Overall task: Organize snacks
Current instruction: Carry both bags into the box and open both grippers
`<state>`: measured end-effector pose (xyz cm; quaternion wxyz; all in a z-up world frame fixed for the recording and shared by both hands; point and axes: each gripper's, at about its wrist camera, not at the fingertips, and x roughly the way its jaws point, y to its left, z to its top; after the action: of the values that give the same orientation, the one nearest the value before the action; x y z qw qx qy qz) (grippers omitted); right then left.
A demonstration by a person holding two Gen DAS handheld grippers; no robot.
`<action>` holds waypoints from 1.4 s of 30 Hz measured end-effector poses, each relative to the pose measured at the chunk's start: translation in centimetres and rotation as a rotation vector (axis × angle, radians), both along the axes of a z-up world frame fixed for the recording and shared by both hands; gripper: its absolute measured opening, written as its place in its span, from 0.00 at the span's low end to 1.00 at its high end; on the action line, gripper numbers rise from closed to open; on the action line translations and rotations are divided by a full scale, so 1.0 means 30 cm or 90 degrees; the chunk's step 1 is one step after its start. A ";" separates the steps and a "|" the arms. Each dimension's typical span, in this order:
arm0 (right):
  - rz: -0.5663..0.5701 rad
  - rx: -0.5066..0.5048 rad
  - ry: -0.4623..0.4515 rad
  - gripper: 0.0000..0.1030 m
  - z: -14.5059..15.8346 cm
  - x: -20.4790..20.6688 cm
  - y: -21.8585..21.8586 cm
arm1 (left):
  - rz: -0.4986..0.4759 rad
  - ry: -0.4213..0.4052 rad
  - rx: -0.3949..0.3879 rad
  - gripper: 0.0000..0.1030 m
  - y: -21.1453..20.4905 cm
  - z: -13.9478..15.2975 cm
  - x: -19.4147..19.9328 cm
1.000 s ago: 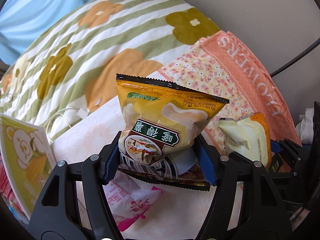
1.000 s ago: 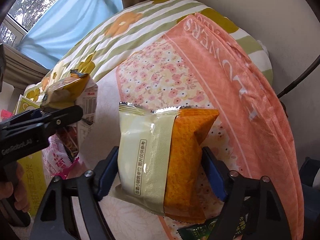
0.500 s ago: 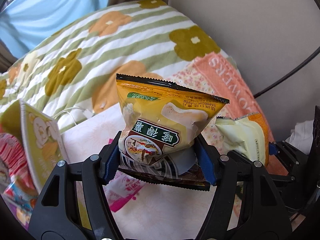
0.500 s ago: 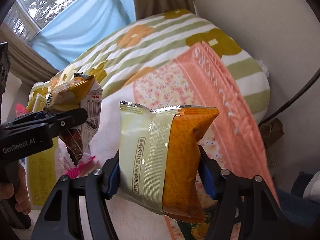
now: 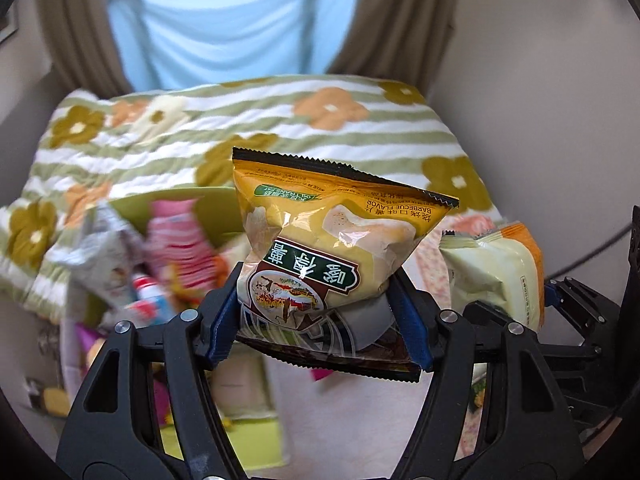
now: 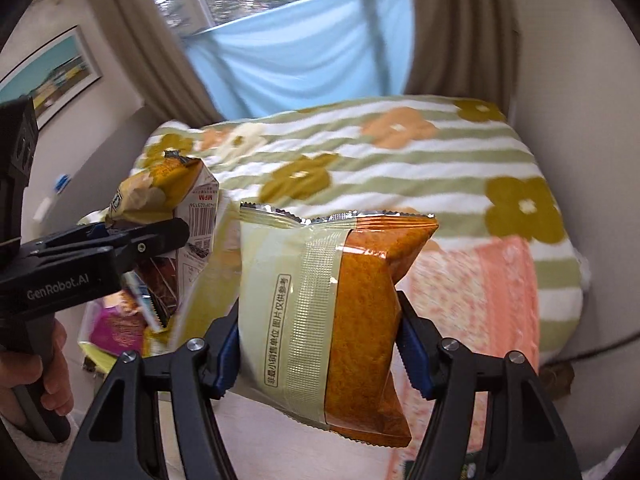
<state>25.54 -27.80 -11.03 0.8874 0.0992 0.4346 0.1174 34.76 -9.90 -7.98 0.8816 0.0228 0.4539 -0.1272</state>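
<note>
My left gripper (image 5: 320,320) is shut on a yellow barbecue chips bag (image 5: 332,240), which stands upright between the blue pads, high above the bed. My right gripper (image 6: 320,344) is shut on a cream and orange snack bag (image 6: 320,300), also upright and lifted. In the left wrist view the cream and orange bag (image 5: 496,272) shows at the right, close beside the chips bag. In the right wrist view the left gripper (image 6: 120,248) and its chips bag (image 6: 160,192) are at the left, with a person's hand (image 6: 48,380) on the handle.
A green box (image 5: 216,200) with several snack packets stands low at the left, blurred. Behind lies a striped flower blanket (image 5: 320,132), with a pink floral cloth (image 6: 480,288) at the right. Curtains and a window are at the back. A wall (image 5: 540,80) and a black cable (image 6: 592,348) lie right.
Both grippers have risen with their bags and rolled, so the window and curtains now show. The green box of snacks has come into view at the left. The right jaws tightened slightly on their bag.
</note>
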 end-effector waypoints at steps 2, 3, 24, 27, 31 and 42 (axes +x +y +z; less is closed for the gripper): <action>0.036 -0.002 -0.020 0.60 0.034 0.008 0.081 | 0.038 -0.014 0.002 0.63 0.102 0.031 -0.023; 0.055 -0.002 -0.030 0.60 0.050 0.010 0.126 | 0.051 -0.018 0.004 0.63 0.140 0.036 -0.033; 0.101 0.020 0.001 0.60 0.039 -0.019 0.596 | 0.101 0.078 0.026 0.79 0.642 -0.205 -0.159; 0.088 0.019 0.008 0.60 0.035 -0.022 0.598 | 0.094 0.069 0.007 0.99 0.645 -0.196 -0.173; 0.080 0.020 0.015 0.60 0.031 -0.029 0.602 | 0.103 0.056 -0.007 1.00 0.682 -0.166 -0.195; 0.092 0.035 0.048 0.76 -0.034 -0.007 0.672 | 0.124 0.032 -0.008 1.00 0.757 -0.114 -0.234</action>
<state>25.31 -7.66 -12.05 0.8567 0.0958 0.4701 0.1893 27.74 12.80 -11.41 0.8782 -0.0307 0.4752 -0.0441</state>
